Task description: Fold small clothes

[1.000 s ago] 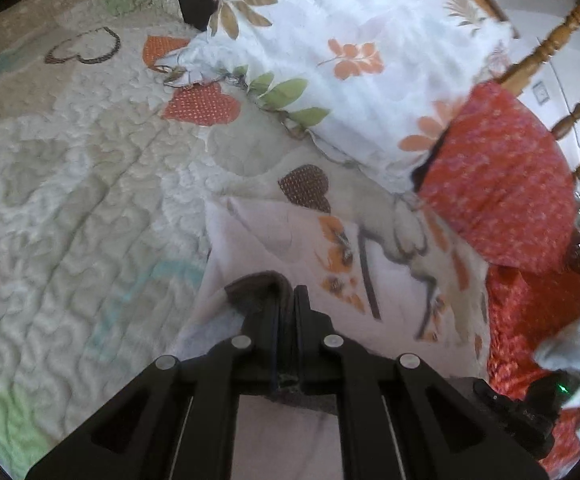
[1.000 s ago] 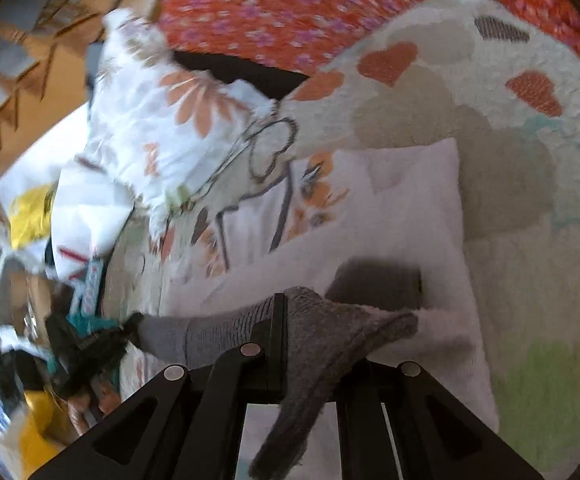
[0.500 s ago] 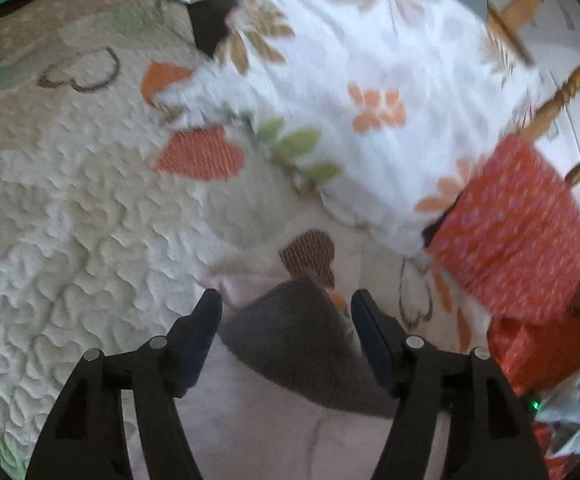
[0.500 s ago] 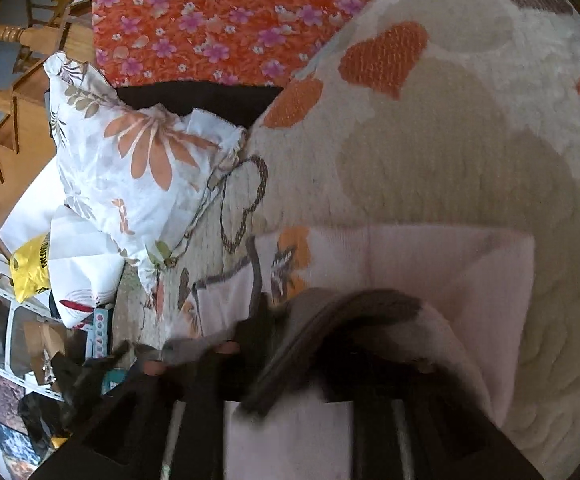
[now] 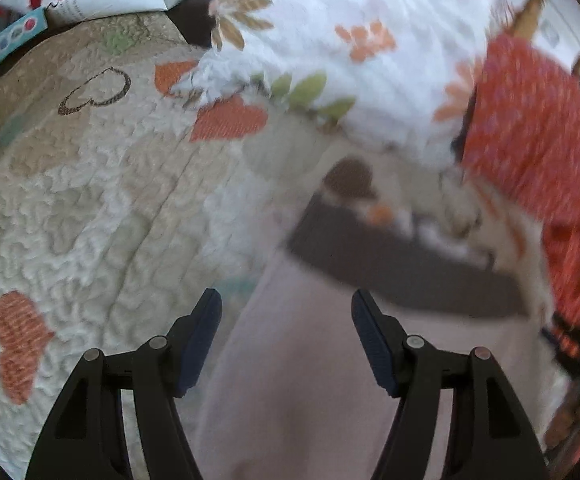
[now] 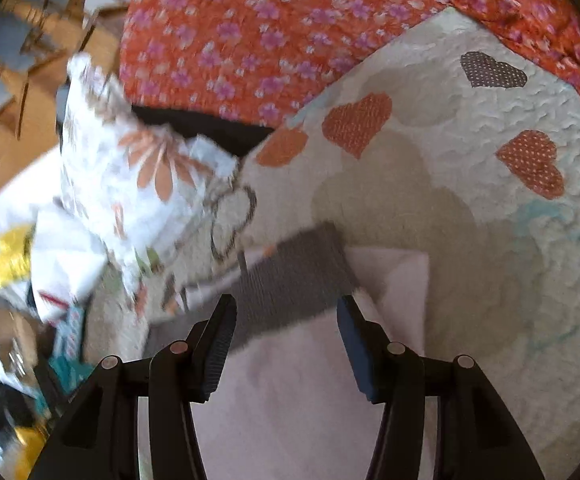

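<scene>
A dark grey knit sock (image 5: 393, 268) lies flat across a pale pink folded garment (image 5: 309, 380) on the heart-patterned quilt (image 5: 90, 208). My left gripper (image 5: 286, 320) is open and empty, just short of the sock's near edge. In the right wrist view the sock (image 6: 293, 280) lies on the pink garment (image 6: 301, 392), and my right gripper (image 6: 286, 320) is open and empty with its fingertips at the sock's near edge. Both views are blurred.
A white floral pillow (image 5: 349, 40) and an orange flowered cushion (image 5: 537, 128) lie beyond the garment. Wooden chair spindles (image 5: 533, 4) stand behind. In the right wrist view, bags and clutter (image 6: 30, 272) sit off the quilt's left side.
Both grippers were shut on the grey sock a second ago. They have opened, left it flat on the pink garment, and pulled back a little.
</scene>
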Demonstrator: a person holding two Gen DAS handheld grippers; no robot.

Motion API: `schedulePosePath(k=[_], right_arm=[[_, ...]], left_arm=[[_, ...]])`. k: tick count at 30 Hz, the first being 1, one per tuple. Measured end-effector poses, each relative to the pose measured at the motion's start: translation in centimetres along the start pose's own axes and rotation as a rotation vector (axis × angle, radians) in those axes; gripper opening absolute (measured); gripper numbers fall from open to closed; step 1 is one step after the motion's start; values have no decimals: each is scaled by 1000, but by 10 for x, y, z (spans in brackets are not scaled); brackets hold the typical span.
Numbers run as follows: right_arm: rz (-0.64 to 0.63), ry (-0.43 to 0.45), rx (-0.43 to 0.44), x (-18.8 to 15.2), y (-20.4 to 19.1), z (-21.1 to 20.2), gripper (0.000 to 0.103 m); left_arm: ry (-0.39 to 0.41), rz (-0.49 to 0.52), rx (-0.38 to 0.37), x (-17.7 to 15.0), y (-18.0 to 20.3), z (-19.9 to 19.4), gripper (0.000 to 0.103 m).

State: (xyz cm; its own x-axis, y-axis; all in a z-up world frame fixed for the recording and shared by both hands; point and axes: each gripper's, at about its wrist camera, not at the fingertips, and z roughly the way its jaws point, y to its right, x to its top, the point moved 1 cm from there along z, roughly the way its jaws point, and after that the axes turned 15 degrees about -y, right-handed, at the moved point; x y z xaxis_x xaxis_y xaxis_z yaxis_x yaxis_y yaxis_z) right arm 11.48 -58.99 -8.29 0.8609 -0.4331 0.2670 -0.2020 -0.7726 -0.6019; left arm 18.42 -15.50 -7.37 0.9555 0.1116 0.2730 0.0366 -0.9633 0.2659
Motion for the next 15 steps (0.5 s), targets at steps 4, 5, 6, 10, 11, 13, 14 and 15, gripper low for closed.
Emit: schedulePosePath(k=[4,5,6,10,11,13,14,15], right_arm=[[-115,-81,-108,-27,-6,7,57],[-146,-106,-141,-36,-4,9,57],[-163,-124,-160,-42,-1,9,57],[-172,-183,-234,-63,21,9,56],[-173,-192,-260,-66,28,8,56],[-160,-198,-343,-69,37,5,56],[-140,-196,-360,-69,44,2,56],[-118,-190,-346,-70,48,-1,56]], left_arm=[[-102,87,41,-29,-17,16,66],[-119,108,56,-35,-20,19,66],[-129,128,93,-41,-23,22,66],[-100,100,194,-52,-50,22,61],[-94,79,208,-51,-55,21,56],[-80,36,282,-48,-67,17,30],[-79,12,324,-47,-73,16,24],[-83,-4,303,-47,-78,14,23]])
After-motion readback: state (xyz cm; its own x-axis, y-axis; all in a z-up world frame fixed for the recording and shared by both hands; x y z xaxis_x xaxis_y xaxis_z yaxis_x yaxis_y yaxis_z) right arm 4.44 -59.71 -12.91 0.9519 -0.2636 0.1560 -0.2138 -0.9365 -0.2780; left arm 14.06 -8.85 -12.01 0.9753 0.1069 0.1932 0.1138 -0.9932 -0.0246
